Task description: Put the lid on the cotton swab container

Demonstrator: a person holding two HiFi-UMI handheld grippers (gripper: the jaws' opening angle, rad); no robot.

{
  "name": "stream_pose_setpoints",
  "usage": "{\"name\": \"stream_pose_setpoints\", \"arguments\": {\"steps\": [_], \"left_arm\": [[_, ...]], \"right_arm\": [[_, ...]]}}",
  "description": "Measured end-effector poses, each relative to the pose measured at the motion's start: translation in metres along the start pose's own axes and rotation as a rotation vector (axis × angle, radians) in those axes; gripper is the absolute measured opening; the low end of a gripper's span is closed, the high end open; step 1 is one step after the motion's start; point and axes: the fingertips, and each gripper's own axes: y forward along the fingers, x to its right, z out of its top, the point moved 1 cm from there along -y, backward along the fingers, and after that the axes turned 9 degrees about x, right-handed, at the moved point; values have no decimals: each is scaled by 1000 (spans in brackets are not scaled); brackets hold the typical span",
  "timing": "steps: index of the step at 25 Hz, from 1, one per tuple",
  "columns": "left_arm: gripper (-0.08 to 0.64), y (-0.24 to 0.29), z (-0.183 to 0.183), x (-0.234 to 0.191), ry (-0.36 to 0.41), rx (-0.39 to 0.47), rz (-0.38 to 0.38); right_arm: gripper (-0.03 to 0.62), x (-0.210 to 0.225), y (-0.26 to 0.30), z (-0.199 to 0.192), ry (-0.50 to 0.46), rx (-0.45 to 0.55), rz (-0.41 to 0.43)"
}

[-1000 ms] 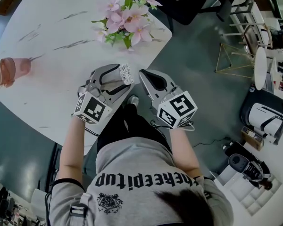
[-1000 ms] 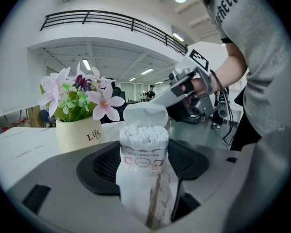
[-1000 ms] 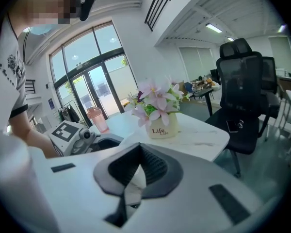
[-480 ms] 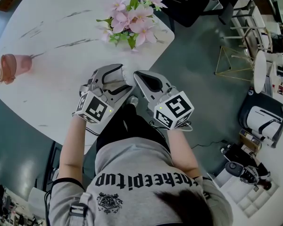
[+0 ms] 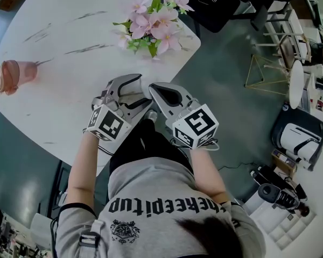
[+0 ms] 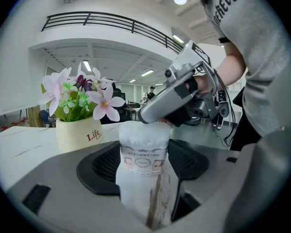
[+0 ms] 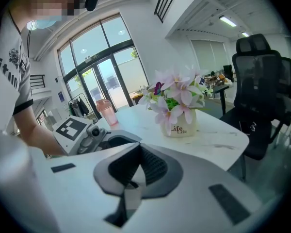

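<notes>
My left gripper (image 5: 130,92) is shut on the cotton swab container (image 6: 142,165), a white frosted tub with a printed label, held upright above the table's near edge. My right gripper (image 5: 157,92) has its tip right over the container's top (image 6: 144,128), touching or nearly touching it. Its jaws are shut on a thin pale piece (image 7: 131,196), seen edge-on, which looks like the lid. In the head view the right gripper's tip hides the container. Both grippers sit side by side in front of the person's body.
A cream pot of pink flowers (image 5: 152,21) stands at the far edge of the white marble table (image 5: 59,47). A pink cup (image 5: 13,75) sits at the table's left. A black office chair (image 7: 262,81) is beyond the table.
My right gripper has moved left and now covers the container's top, which showed between the grippers a second ago. The left gripper has barely moved.
</notes>
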Motion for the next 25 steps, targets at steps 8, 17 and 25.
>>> {"name": "stream_pose_setpoints", "arguments": {"steps": [8,17,25], "left_arm": [[316,0,0,0,-5,5,-5],[316,0,-1,0,-3,0,-2],[310,-5,0,-2,-25,-13,38]], "right_arm": [[11,-1,4,-1,-51,-97,0],[9,-1,6,-3,-38,-120,-19],[10,-1,7,-1,-12,-76,-34]]}}
